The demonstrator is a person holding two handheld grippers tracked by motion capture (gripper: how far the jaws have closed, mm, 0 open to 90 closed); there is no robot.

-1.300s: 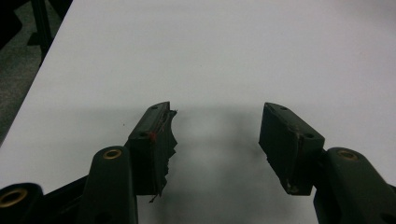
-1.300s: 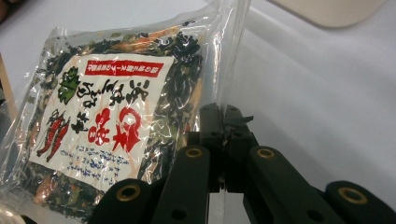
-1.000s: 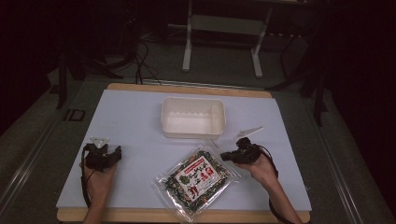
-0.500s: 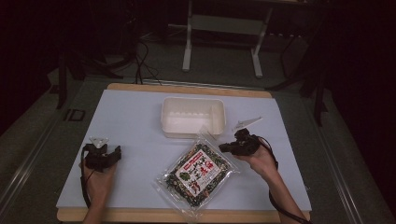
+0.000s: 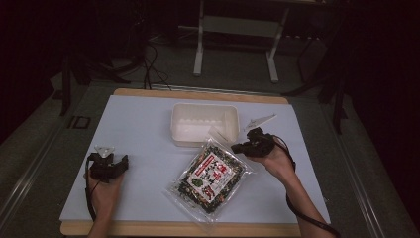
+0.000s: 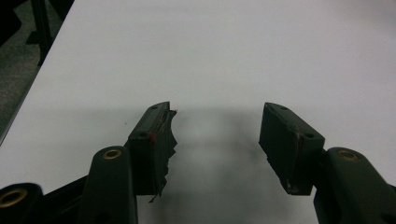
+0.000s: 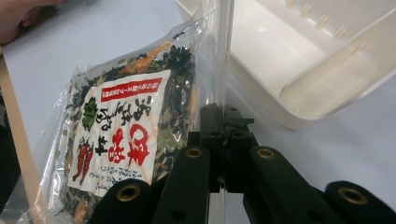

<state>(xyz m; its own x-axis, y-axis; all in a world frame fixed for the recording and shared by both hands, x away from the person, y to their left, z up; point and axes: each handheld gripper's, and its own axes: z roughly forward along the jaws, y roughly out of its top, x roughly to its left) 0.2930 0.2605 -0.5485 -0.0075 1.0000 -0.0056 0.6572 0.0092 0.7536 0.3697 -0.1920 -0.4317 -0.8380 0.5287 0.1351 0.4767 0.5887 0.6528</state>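
A clear plastic bag of dark dried greens with a red-and-white label [image 5: 210, 176] [image 7: 119, 135] lies on the white table mat, its upper right end lifted. My right gripper [image 5: 236, 147] [image 7: 223, 122] is shut on the bag's clear edge, right beside the white plastic tub [image 5: 203, 124] [image 7: 299, 60]. My left gripper [image 5: 124, 162] [image 6: 217, 135] rests at the mat's front left, open, with nothing between its jaws and bare mat beneath.
The white mat [image 5: 143, 124] covers a wooden tabletop [image 5: 198, 94]. A small clear wrapper piece [image 5: 262, 120] lies right of the tub. A grey floor, cables and a metal stand's legs [image 5: 235, 49] lie beyond the far edge.
My right gripper has pulled the bag's corner up and toward the tub, dragging the bag a little farther from the front edge. The left gripper has stayed put.
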